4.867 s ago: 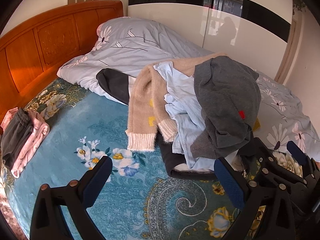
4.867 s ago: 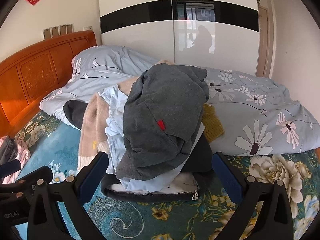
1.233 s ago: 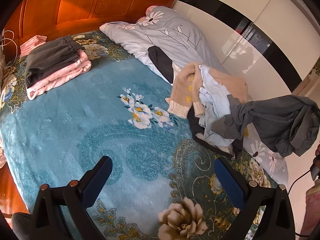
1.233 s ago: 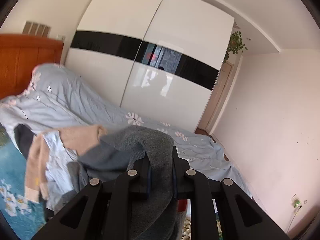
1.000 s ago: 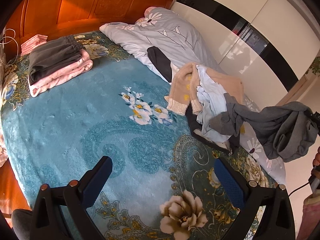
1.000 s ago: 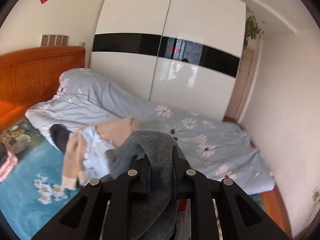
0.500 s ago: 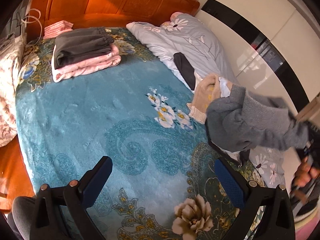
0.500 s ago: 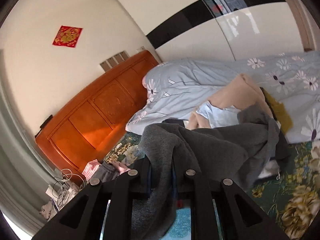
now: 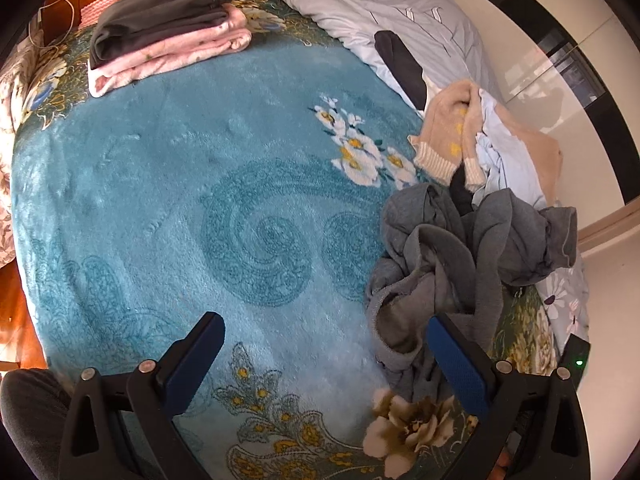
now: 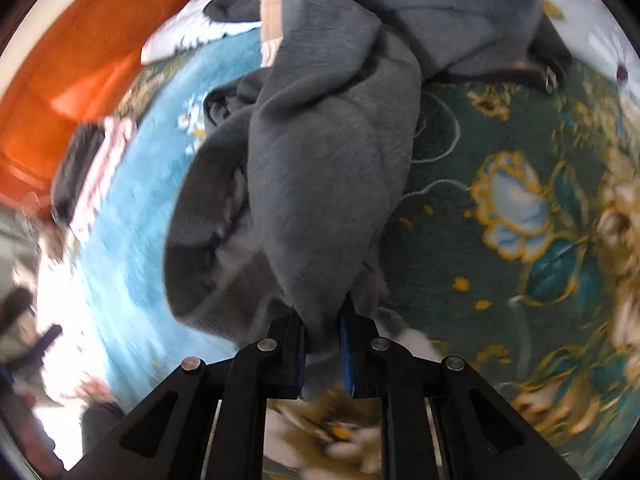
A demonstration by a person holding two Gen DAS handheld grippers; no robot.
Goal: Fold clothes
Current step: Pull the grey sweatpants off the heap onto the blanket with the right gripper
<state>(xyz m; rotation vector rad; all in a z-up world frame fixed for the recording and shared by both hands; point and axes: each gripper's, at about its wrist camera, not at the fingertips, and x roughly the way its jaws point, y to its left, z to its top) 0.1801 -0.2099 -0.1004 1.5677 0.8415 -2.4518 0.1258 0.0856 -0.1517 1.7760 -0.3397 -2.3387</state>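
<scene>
Right gripper (image 10: 323, 354) clamped grey sweatshirt (image 9: 460, 256), crumpled on blanket (image 9: 168, 200); left gripper (image 9: 324, 354) wide, empty. Folded stack (image 9: 160, 40) far left; unfolded pile (image 9: 492, 148) remained far right.

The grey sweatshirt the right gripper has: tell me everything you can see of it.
The grey fleece sweatshirt is thick, soft knit, with a ribbed edge showing. It lies crumpled and unfolded in a bunched heap on the teal floral blanket, its far side against the pile of unfolded clothes. The right gripper is shut on a fold of it. The open left gripper is near its front edge.
</scene>
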